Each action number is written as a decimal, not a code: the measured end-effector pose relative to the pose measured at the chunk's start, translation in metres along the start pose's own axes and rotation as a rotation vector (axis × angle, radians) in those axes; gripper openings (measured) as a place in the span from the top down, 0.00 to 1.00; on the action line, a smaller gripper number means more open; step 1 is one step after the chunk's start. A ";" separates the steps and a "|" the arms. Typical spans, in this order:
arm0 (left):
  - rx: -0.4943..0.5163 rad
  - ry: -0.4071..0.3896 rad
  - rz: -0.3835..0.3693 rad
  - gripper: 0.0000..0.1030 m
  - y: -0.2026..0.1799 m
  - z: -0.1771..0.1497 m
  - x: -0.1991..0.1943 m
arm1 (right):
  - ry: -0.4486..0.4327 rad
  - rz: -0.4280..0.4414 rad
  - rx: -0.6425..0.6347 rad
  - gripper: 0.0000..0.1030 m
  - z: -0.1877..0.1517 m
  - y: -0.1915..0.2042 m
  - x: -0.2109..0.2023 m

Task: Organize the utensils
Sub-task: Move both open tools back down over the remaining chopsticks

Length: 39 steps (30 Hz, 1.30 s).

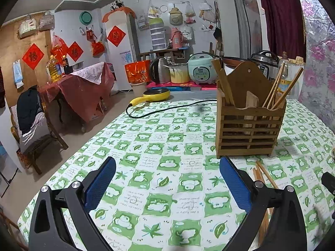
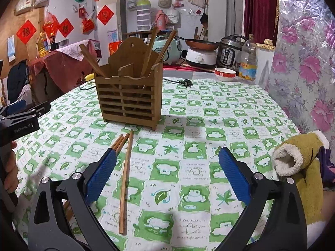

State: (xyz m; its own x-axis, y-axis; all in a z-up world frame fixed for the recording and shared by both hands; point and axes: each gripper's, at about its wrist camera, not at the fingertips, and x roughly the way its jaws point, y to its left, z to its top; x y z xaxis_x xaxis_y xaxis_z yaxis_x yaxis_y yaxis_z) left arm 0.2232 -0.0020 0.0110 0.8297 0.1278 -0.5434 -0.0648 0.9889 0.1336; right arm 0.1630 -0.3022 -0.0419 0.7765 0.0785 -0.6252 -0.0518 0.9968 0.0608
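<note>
A slatted wooden utensil holder (image 1: 249,125) (image 2: 129,102) stands upright on the table with several chopsticks (image 1: 278,87) (image 2: 150,50) standing in it. Loose wooden chopsticks (image 2: 125,179) lie on the cloth in front of it; in the left wrist view they (image 1: 266,173) lie just right of my right finger. My left gripper (image 1: 167,184) is open and empty above the cloth, left of the holder. My right gripper (image 2: 167,175) is open and empty; one long chopstick lies between its fingers near the left pad (image 2: 102,173). The other chopsticks run under that pad.
The table has a green and white patterned cloth (image 2: 209,125). A black power cord (image 1: 167,108) and a yellow pan (image 1: 157,95) lie at the far side. A bowl (image 2: 225,73), a bottle (image 2: 249,58) and cookers stand behind. A floral wall (image 2: 303,62) is on the right.
</note>
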 end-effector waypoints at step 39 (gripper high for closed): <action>0.227 0.232 -0.306 0.06 -0.046 -0.051 0.013 | 0.055 -0.040 0.125 0.08 -0.016 -0.026 0.006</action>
State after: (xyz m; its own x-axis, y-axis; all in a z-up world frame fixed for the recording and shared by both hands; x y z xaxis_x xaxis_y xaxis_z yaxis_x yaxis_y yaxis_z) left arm 0.2093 -0.0422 -0.0444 0.6432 -0.1293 -0.7547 0.3096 0.9454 0.1019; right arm 0.1588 -0.3269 -0.0591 0.7405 0.0431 -0.6707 0.0594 0.9898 0.1292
